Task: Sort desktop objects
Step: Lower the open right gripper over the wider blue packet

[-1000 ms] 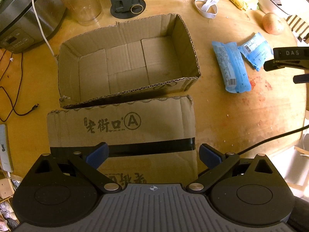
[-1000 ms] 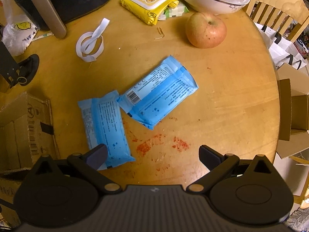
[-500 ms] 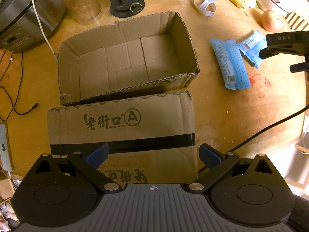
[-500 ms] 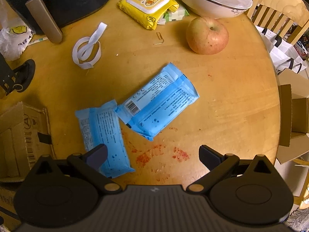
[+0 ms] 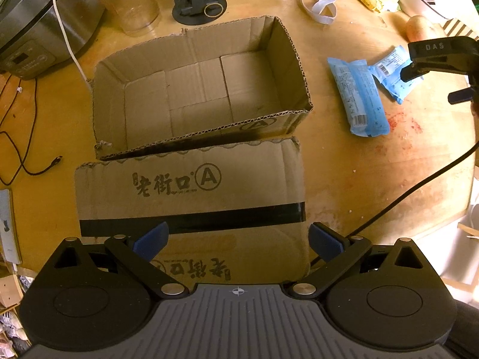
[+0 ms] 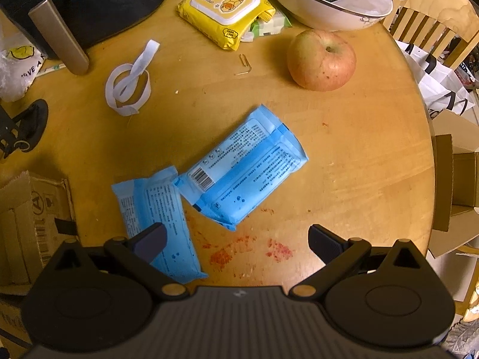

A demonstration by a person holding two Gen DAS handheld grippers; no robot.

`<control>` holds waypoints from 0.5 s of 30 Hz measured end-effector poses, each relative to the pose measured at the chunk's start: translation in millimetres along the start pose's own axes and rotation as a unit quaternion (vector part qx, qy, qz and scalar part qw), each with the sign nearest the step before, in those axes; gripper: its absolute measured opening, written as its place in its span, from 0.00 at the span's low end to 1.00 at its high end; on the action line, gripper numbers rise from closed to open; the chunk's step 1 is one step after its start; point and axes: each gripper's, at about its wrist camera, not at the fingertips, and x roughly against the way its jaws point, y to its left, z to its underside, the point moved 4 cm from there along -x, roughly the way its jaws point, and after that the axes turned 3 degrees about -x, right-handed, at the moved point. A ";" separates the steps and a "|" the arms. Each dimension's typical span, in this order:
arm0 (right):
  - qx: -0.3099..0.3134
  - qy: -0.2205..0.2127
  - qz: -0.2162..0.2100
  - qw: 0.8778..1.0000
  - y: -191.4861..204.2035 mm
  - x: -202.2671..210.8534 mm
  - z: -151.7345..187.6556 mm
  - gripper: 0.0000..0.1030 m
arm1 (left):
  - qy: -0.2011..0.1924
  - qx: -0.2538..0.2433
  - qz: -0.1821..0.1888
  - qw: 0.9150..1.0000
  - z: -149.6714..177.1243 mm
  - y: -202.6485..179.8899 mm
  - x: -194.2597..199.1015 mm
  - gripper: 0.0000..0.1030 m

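Left gripper, jaws spread, above the flattened carton flap; right gripper, jaws spread, empty, over two blue wet-wipe packs lying on the round wooden table; open cardboard box empty.

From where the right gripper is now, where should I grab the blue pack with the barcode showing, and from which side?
Grip the barcode pack across its short width near the middle, coming straight down with the open right gripper. It lies flat and diagonal, so turn the fingers square to its long axis. Avoid the barcode end: that corner overlaps the second blue pack, and closing there would probably catch both.
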 end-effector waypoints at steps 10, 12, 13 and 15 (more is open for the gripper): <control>-0.007 0.001 0.002 1.000 0.0 -4.8 -12.5 1.00 | 0.001 -0.001 -0.001 1.000 1.7 1.7 -0.2 1.00; -0.009 0.001 0.003 1.000 -0.8 -6.4 -15.6 1.00 | 0.002 -0.002 -0.001 1.000 2.0 1.9 -0.5 1.00; -0.010 0.001 0.004 1.000 -1.2 -7.3 -17.3 1.00 | 0.003 -0.002 -0.001 1.000 2.1 2.1 -0.7 1.00; -0.013 0.002 0.005 1.000 -2.0 -9.4 -20.6 1.00 | 0.003 -0.002 -0.001 1.000 1.9 2.2 -0.9 1.00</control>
